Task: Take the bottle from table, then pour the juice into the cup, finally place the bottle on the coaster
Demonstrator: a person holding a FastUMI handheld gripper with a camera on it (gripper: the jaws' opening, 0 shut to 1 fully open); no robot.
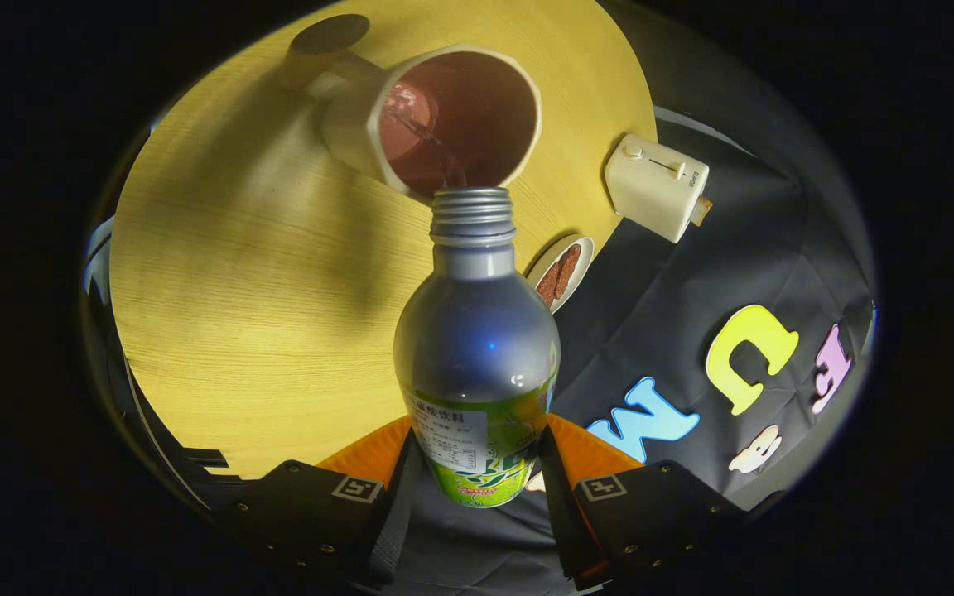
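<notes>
Here the gripper (477, 463) is clamped on the bottle (477, 348), both fingers (398, 488) pressing its green-labelled lower body from either side. The bottle is silver, uncapped, and tipped forward so its threaded mouth sits just over the near rim of the cup (452, 120). A thin stream of juice (440, 153) runs from the mouth into the cup, which is white outside and already holds dark reddish liquid, with a paler patch on its inner wall. The cup stands on the round yellow table (228, 273), well in from its edge. Beyond the cup, near the table's far edge, lies a dark round coaster (330, 33). At the table's right edge sits a small plate (561, 269) carrying a brown slice of something. Just past it, also at that edge, is a cream toaster (657, 186) with a bit of toast showing at its side.
</notes>
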